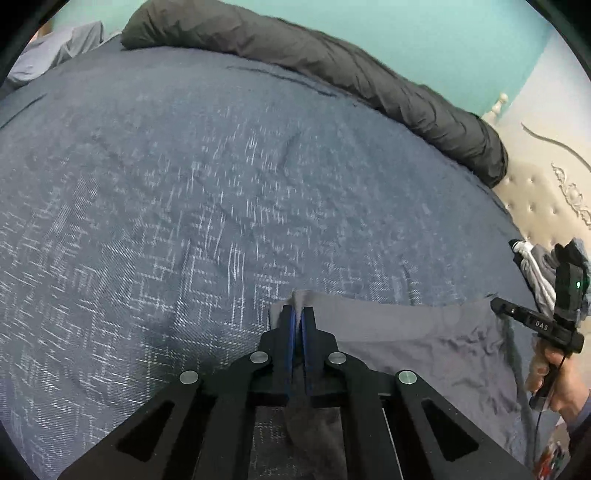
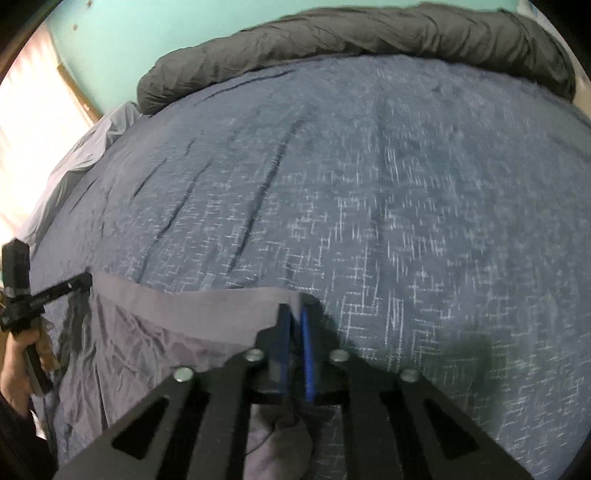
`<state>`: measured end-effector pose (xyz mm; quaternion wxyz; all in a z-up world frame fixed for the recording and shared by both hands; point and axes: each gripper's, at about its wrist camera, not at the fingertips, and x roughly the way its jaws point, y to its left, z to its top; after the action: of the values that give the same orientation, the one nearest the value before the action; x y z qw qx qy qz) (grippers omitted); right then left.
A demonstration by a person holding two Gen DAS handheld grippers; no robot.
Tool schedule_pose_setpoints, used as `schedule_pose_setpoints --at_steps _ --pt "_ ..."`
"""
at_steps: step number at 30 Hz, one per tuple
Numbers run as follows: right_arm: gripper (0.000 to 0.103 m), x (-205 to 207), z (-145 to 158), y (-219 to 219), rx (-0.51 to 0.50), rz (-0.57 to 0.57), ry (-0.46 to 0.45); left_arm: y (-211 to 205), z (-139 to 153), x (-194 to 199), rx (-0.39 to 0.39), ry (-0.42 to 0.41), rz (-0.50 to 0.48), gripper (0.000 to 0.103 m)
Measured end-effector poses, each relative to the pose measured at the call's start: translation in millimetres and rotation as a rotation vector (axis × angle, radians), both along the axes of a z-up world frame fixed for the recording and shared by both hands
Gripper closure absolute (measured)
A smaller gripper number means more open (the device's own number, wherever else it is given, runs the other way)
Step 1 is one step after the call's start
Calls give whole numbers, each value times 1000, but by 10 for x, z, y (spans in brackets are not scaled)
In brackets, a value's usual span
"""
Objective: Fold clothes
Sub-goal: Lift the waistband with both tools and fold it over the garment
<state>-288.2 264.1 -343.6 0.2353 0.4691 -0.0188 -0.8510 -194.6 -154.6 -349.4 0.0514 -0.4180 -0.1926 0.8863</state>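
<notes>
A grey garment (image 1: 406,332) is stretched between my two grippers over the blue patterned bedspread (image 1: 184,184). My left gripper (image 1: 298,314) is shut on its left corner, with cloth bunched between the blue pads. My right gripper (image 2: 294,314) is shut on the garment's (image 2: 166,325) right corner. In the left wrist view the right gripper (image 1: 496,304) shows at the far right, held by a hand. In the right wrist view the left gripper (image 2: 86,278) shows at the far left. The garment's top edge runs taut between the two corners.
A rolled dark grey duvet (image 1: 332,66) lies along the far edge of the bed, also in the right wrist view (image 2: 369,33). A pile of clothes (image 1: 535,266) sits at the right by a beige tufted headboard (image 1: 535,195). A turquoise wall (image 1: 406,29) is behind.
</notes>
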Motion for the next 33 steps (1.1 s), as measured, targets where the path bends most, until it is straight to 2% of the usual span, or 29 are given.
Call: schedule_pose_setpoints --at_steps 5,8,13,20,27,33 --pt "100 218 434 69 -38 0 111 0 497 237 14 127 5 100" --pt "100 438 900 145 -56 18 204 126 884 524 4 216 1 100" --pt "100 839 1597 278 -112 24 319 190 1708 974 -30 348 -19 100" --pt "100 1534 2484 485 -152 39 457 427 2703 1387 -92 481 -48 100" --pt "100 1946 3125 686 -165 19 554 581 3339 1797 -139 560 -70 100" --pt "100 2200 3420 787 -158 34 574 662 3528 2057 -134 564 -101 100"
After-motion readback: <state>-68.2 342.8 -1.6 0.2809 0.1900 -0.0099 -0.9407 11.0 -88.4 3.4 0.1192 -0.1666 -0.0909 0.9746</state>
